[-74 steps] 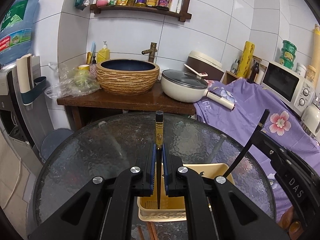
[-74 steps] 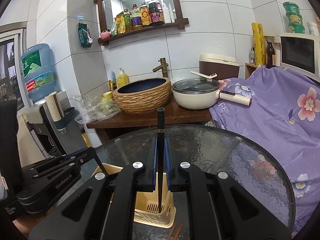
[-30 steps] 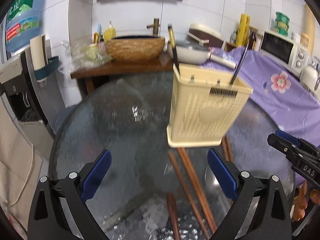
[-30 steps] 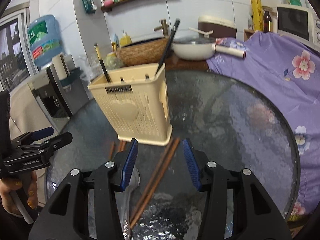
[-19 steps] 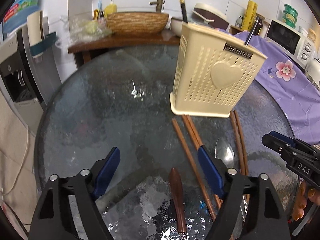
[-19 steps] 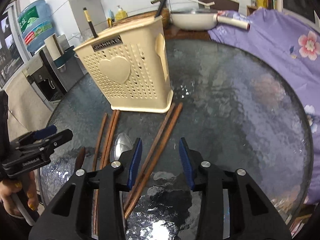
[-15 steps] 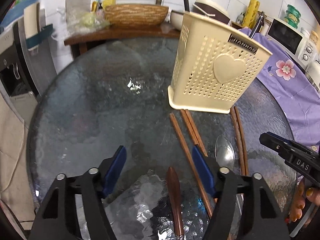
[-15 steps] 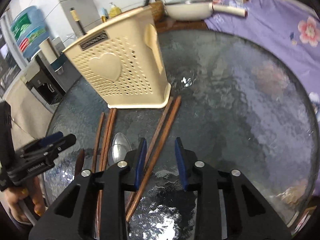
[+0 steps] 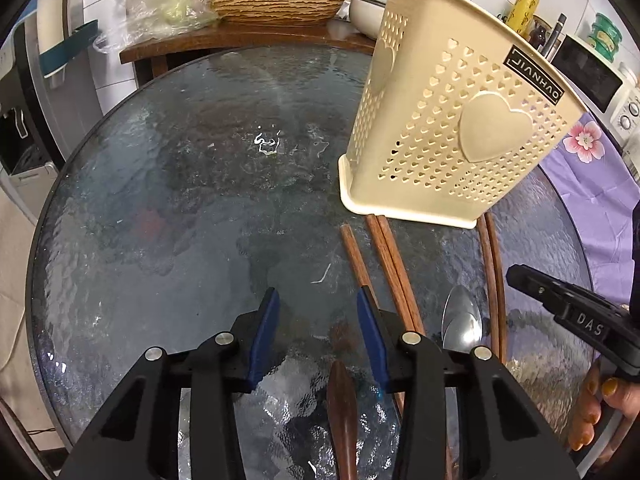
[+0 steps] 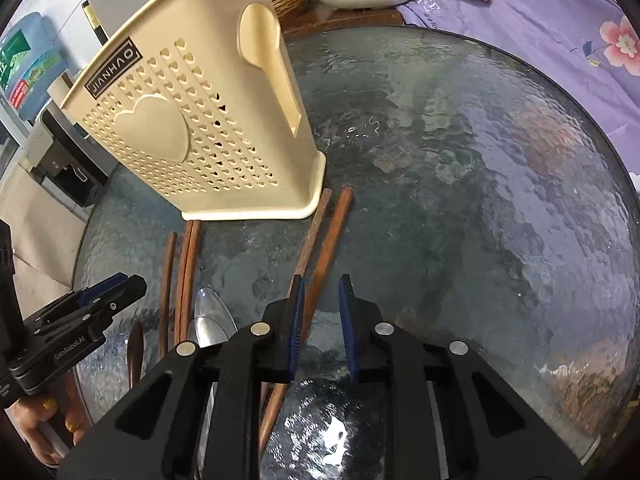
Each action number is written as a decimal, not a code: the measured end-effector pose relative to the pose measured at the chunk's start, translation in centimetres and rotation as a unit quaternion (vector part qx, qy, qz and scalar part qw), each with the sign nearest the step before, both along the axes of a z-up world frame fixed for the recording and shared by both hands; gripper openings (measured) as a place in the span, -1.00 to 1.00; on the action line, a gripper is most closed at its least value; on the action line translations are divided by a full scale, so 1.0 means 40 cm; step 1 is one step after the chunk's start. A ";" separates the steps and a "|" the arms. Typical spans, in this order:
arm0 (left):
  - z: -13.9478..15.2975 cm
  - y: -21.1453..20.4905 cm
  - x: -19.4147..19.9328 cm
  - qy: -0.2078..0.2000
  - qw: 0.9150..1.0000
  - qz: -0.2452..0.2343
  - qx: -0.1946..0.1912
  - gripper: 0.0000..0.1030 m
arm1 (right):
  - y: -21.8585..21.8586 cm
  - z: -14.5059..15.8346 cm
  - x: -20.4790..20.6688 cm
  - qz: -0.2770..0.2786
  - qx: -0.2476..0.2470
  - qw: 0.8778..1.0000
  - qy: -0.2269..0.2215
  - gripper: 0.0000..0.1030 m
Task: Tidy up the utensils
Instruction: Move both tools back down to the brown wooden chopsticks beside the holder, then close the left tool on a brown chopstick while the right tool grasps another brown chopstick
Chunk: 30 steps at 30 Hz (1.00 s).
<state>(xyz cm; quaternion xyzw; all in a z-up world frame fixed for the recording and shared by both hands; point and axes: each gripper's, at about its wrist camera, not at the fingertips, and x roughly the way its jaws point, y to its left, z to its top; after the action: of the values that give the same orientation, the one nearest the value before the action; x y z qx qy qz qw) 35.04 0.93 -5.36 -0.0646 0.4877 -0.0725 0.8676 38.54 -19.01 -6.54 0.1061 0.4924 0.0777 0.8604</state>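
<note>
Landmark: we take the cream utensil basket (image 9: 452, 128) standing on the round glass table (image 9: 160, 208) as our reference.
Left gripper (image 9: 318, 322): we see its jaws closing, still apart, over bare glass on the near side of the basket, with a dark wooden handle (image 9: 342, 412) between them lower down, untouched.
Right gripper (image 10: 322, 308): we see its jaws closing around one brown chopstick (image 10: 326, 248) lying just before the basket's corner; the pads do not press it yet.
Other utensils: more chopsticks (image 10: 186, 272) and a metal spoon (image 10: 210, 316) lie on the glass in front of the basket.
</note>
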 end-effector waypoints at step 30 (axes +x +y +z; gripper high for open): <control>-0.013 -0.071 0.052 0.008 1.000 -0.011 0.018 -0.51 | 0.027 -0.024 0.079 -0.020 -0.061 0.998 0.023 -0.75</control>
<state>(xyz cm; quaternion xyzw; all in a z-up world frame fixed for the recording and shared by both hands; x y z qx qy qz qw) 37.12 -1.91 -5.87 -0.0443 0.4967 -0.0728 0.8637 41.68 -17.94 -7.48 0.0648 0.5133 0.0277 0.8553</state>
